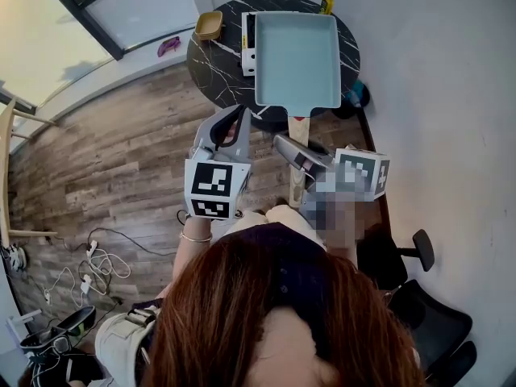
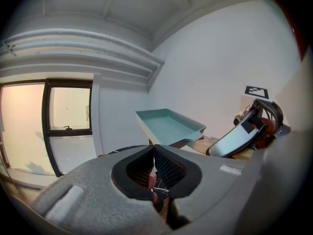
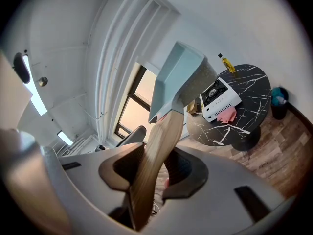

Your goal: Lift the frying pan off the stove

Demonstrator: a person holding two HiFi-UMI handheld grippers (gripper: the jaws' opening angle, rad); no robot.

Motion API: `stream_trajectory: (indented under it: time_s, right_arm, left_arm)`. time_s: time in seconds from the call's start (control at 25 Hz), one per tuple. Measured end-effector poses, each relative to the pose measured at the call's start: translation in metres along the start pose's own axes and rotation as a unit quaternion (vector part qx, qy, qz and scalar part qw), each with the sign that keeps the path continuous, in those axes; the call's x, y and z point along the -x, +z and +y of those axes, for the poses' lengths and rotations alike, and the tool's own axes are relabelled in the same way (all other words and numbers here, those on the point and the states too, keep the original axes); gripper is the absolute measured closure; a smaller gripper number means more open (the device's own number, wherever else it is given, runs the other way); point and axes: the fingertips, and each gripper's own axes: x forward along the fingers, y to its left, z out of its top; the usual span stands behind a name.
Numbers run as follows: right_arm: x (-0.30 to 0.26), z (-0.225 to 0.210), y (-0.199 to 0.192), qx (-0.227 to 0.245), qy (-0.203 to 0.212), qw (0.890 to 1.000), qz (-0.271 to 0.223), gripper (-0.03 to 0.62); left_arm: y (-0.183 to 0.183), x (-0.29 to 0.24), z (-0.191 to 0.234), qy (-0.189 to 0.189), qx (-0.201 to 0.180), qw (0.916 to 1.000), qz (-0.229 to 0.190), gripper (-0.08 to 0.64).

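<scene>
- Bowl point(image 1: 209, 24), tan, sits at the left edge of the round black marble tabletop point(image 1: 222, 67); not involved.
- Left tongs point(image 1: 232, 123): hang in the air short of the tabletop. The left gripper view shows the jaws closed together with nothing between them. They are clear of the pan and idle.
- Stove point(image 1: 249, 47): a white portable unit on the tabletop. The head view shows only its left strip past the pan. In the right gripper view it stands bare on the tabletop, with a pink cloth point(image 3: 226, 114) touching its near side.
- Right tongs point(image 1: 284, 145): clamped on the wooden handle point(image 1: 299, 127) towards its free end, and the handle crosses the jaws at a slant.
- Frying pan point(image 1: 297, 55): teal, rectangular and empty. It is held in the air by its handle, and the right gripper view shows it well above the stove and touching nothing.
- Bottle point(image 1: 327, 0), yellow, stands at the far rim of the tabletop, apart from the rest.
- Step, judged: the lift looks done, as the pan is off the burner and carried by one grip.
- Next, judged: hold the clamp firm and the pan level. A grip this far back on the handle gives the pan's weight leverage to droop or twist. Find a bare spot before lowering.
</scene>
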Motion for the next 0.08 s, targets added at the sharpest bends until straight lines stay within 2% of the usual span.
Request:
stream_trajectory:
  time_s: [0.08]
  right_arm:
    - [-0.0016, -0.0005, -0.0004, -0.001, -0.001, 1.0, -0.002, 0.459]
  left_arm:
    - [-0.0012, 0.0012, 0.0027, 0.001, 0.001, 1.0, -0.001, 0.546]
